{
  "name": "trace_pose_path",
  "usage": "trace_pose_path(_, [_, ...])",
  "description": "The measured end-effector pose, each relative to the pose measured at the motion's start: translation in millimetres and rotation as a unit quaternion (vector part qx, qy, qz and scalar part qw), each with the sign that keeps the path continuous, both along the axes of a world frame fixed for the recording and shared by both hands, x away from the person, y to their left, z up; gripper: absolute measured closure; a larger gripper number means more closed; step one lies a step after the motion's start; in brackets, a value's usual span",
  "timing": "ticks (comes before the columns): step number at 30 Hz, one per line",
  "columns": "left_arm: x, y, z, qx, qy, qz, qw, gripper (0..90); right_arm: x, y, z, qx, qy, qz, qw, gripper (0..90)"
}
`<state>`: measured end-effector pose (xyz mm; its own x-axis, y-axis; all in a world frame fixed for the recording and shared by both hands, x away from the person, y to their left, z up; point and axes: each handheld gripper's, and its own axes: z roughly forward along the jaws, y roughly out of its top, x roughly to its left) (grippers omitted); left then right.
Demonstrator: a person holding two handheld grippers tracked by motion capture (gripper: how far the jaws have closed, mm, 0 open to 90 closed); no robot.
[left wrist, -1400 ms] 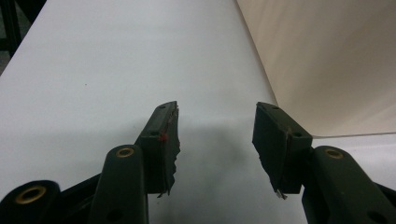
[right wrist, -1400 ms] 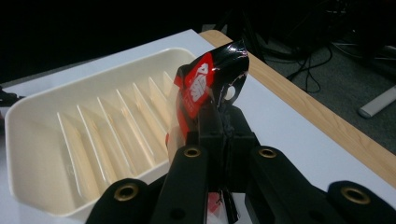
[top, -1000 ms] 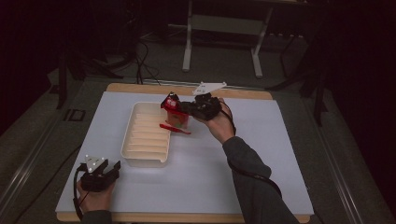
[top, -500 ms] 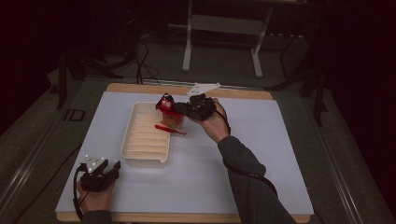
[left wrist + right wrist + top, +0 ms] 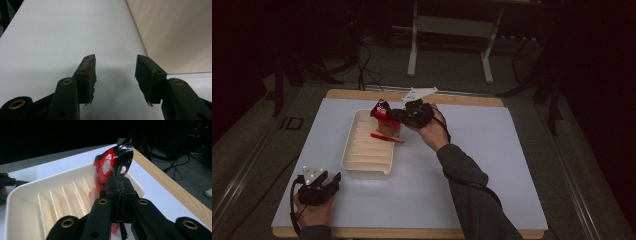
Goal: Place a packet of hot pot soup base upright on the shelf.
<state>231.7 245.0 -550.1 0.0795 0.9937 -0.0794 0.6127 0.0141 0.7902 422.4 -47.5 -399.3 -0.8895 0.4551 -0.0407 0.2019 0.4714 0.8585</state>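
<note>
A red and black snack bag (image 5: 385, 116) (image 5: 111, 166) hangs over the far end of the cream ribbed tray (image 5: 367, 145) (image 5: 30, 202). My right gripper (image 5: 398, 115) (image 5: 117, 186) is shut on the bag's top edge. The bag's red lower edge lies across the tray's right rim. Near the table's front left corner, my left gripper (image 5: 329, 181) (image 5: 115, 72) stands open above the white tabletop with nothing between its jaws. The tray's pale wall (image 5: 175, 32) rises to the right of those jaws.
The white mat (image 5: 492, 165) covers the wooden table, whose far edge (image 5: 472, 99) runs just behind the tray. Table legs and cables (image 5: 362, 60) stand on the dark floor beyond.
My right gripper has carried the bag slightly left, farther over the tray's far end. The left gripper has stayed where it was.
</note>
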Motion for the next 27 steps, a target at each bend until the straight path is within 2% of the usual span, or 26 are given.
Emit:
trace_pose_path(4, [0.0,0.1,0.0,-0.001,0.001,0.000,1.0000,50.7,1.2,2.0,-0.5,0.005,0.005,0.000,1.0000,88.6])
trace_pose_path(11, [0.0,0.0,0.0,-0.001,0.001,0.000,1.0000,50.9,-2.3,10.3,-3.2,0.001,0.007,0.018,0.9998,88.6])
trace_pose_path(17, [0.2,-0.3,-0.2,0.000,0.001,-0.001,1.0000,50.9,-5.4,18.3,-4.4,0.015,0.015,0.026,0.9995,88.6])
trace_pose_path(27, [-0.3,0.1,0.0,-0.005,0.001,-0.001,1.0000,50.9,-10.7,37.2,-10.9,0.008,0.019,0.034,0.9992,88.4])
